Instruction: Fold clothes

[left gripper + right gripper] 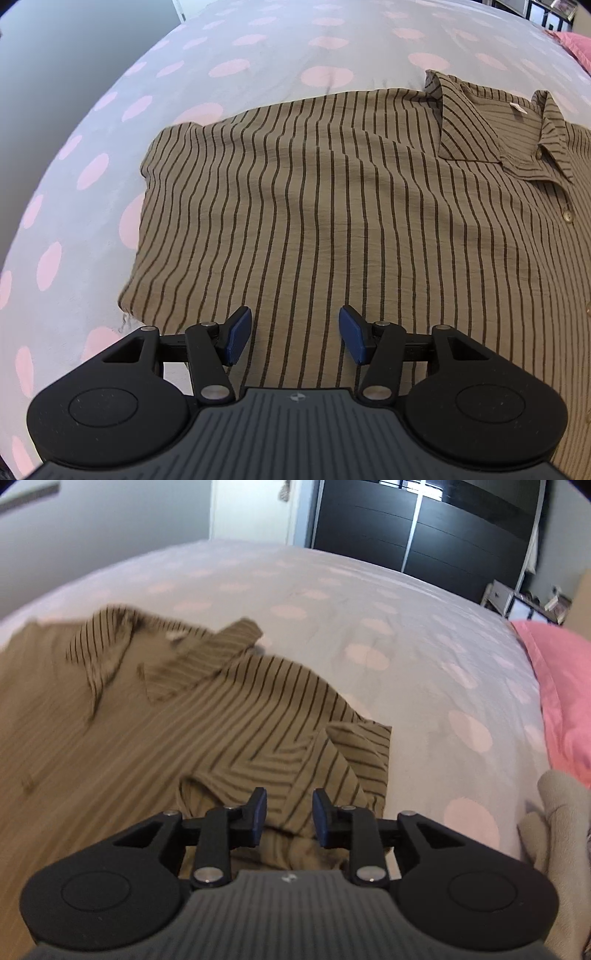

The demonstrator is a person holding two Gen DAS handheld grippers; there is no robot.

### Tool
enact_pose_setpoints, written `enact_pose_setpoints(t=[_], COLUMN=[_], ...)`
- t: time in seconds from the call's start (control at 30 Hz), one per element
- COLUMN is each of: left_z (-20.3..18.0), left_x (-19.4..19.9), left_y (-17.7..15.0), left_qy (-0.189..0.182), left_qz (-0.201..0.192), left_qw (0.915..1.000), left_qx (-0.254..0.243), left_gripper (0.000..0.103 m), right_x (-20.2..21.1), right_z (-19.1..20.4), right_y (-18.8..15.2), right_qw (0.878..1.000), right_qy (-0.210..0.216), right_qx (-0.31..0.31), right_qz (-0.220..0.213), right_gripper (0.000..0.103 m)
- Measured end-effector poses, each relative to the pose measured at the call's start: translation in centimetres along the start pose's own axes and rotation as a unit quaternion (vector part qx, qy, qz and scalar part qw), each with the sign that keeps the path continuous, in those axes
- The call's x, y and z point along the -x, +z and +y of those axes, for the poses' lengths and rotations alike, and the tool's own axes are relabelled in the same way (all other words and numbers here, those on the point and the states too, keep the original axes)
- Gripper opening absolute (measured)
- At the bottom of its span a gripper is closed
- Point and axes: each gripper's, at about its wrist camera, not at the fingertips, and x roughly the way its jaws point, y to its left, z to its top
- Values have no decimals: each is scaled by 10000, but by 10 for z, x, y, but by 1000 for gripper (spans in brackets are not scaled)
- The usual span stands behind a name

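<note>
Lying spread, collar far, on the polka-dot bed [258, 44], a thin, limp striped button-up shirt [332, 221], likely sagging unless pinched at hem or sleeve edge, with left gripper [295, 334] and right gripper [289, 818] hovering, jaws spread, pinching nothing.

The shirt [332, 206] lies on the bedspread [110, 129], a pillow [561, 686] to its right.
</note>
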Motion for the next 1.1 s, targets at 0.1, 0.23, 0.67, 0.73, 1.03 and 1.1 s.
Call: enact_pose_setpoints(t=[0.1, 0.23, 0.67, 0.73, 1.03, 1.1], left_z=[3, 4, 5, 7, 8, 7], left_x=[-1, -2, -1, -2, -4, -5], left_y=[1, 1, 2, 3, 4, 4], left_qy=[-10, 20, -143, -175, -62, -59], left_qz=[26, 43, 86, 109, 90, 88], left_qw=[10000, 9999, 9997, 9994, 9997, 9998], left_qx=[96, 109, 185, 268, 206, 165], left_gripper=[50, 50, 51, 51, 51, 51], right_x=[-1, -6, 11, 20, 31, 25], right_z=[3, 16, 6, -14, -129, -150], right_y=[-9, -19, -3, 3, 20, 18], right_qw=[9993, 9940, 9873, 9859, 9503, 9406], right_qy=[-56, -244, -1295, -1482, -2184, -2376], right_qx=[362, 1039, 625, 148, -2127, -2367], right_qz=[108, 222, -679, -766, -630, -523], right_gripper=[30, 32, 0, 0, 0, 0])
